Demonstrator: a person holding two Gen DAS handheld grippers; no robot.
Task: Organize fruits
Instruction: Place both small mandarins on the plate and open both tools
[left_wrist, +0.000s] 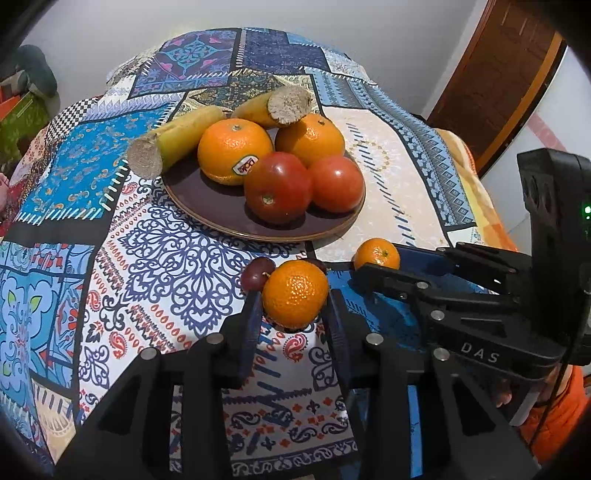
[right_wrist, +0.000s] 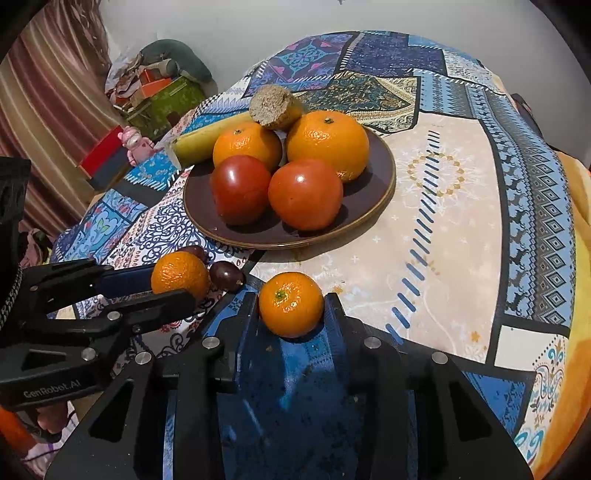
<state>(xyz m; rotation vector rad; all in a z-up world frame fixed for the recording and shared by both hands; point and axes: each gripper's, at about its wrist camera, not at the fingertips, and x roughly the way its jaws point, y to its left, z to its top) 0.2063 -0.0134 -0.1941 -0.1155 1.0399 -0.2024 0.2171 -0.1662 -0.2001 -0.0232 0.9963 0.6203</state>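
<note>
A dark brown plate (left_wrist: 207, 206) (right_wrist: 380, 192) holds two oranges (left_wrist: 234, 153) (right_wrist: 328, 144), two tomatoes (left_wrist: 279, 188) (right_wrist: 304, 194) and two banana pieces (left_wrist: 181, 142) (right_wrist: 207, 138). My left gripper (left_wrist: 295, 295) is shut on a small mandarin (left_wrist: 295, 293) (right_wrist: 179, 275), just above the tablecloth in front of the plate. My right gripper (right_wrist: 291, 304) is shut on a second mandarin (right_wrist: 291, 304) (left_wrist: 376, 253) beside it. Two dark grapes (left_wrist: 255, 271) (right_wrist: 226, 276) lie on the cloth behind the left mandarin.
The table is covered with a patterned blue patchwork cloth (left_wrist: 173, 254) (right_wrist: 461, 206). Boxes and clutter (right_wrist: 155, 96) stand beyond the table's far left edge by a curtain. A wooden door (left_wrist: 495, 70) is at the right.
</note>
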